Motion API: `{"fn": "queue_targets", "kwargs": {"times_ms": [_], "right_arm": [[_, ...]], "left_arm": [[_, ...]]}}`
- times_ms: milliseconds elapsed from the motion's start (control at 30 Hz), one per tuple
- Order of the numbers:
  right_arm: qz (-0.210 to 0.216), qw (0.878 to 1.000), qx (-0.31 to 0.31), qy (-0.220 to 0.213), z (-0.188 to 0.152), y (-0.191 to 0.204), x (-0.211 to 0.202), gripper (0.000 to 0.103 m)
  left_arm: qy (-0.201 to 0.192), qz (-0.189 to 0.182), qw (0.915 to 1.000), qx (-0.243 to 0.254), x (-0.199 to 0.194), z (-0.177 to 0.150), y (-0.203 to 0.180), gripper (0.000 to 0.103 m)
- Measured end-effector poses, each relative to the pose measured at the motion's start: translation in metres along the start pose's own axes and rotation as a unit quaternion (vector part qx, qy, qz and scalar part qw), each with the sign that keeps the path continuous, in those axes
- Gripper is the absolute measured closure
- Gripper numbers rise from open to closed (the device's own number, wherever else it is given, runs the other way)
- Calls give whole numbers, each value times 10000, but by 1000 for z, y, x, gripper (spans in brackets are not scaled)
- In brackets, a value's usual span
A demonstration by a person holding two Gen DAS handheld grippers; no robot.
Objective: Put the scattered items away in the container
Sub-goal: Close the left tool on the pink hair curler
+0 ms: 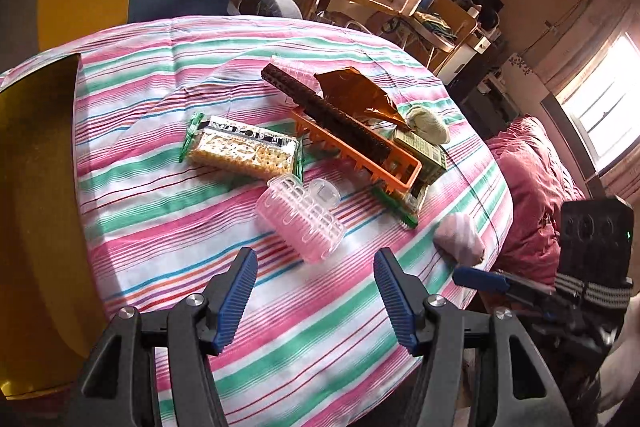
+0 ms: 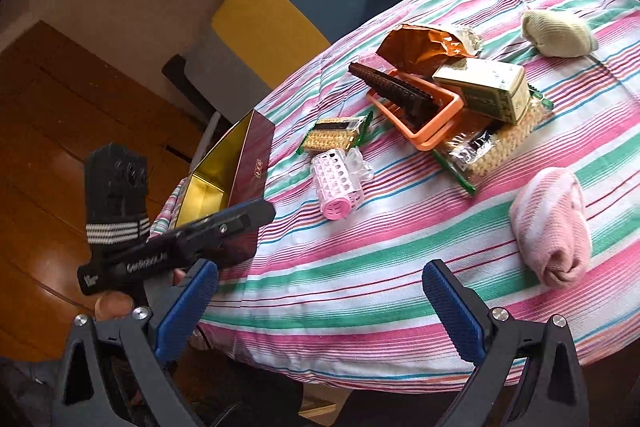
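Pink hair roller beside cracker packet, orange rack.

pink hair roller just ahead of the left gripper (jaws apart), cracker packet beyond

Pink curler on its side, near open gold-lined box

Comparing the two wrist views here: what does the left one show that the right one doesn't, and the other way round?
Only the left wrist view shows the bed with pink bedding and the cluttered shelves. Only the right wrist view shows the box's dark red outer side and the wooden floor. Both show the pink hair roller, cracker packet, orange rack, pink sock and both open grippers: left, right.
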State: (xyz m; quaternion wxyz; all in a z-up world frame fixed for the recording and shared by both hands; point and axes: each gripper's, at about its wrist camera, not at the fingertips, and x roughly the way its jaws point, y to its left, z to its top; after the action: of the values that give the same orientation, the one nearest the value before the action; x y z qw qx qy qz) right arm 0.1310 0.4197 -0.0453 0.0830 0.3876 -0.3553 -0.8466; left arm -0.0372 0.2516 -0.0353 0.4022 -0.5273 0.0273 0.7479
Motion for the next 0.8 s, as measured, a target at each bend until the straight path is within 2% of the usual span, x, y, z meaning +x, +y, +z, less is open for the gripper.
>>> {"fn": "queue_targets", "kwargs": {"times_ms": [67, 167, 333, 400, 567, 700, 800], "right_arm": [[-5, 10000, -47, -3, 0, 1, 0, 0], [-12, 9999, -118, -7, 0, 2, 0, 0], [20, 9999, -158, 18, -1, 2, 3, 0], [44, 9999, -144, 47, -2, 2, 6, 0], [53, 9999, -102, 84, -3, 0, 10, 0], [56, 9998, -127, 114, -3, 2, 10, 0], [-2, 9996, -274, 106, -3, 8, 8, 0]], "left_arm": [[70, 28, 9998, -165, 11, 10, -1, 41], [132, 334, 9988, -318, 28, 21, -1, 41], [316, 682, 9966, -348, 56, 31, 0, 41], [431, 732, 9962, -201, 65, 30, -3, 42], [571, 408, 9970, 324, 64, 15, -9, 42], [738, 262, 9926, 932, 53, -2, -16, 42], [789, 256, 9922, 929, 43, -14, -10, 42]]}}
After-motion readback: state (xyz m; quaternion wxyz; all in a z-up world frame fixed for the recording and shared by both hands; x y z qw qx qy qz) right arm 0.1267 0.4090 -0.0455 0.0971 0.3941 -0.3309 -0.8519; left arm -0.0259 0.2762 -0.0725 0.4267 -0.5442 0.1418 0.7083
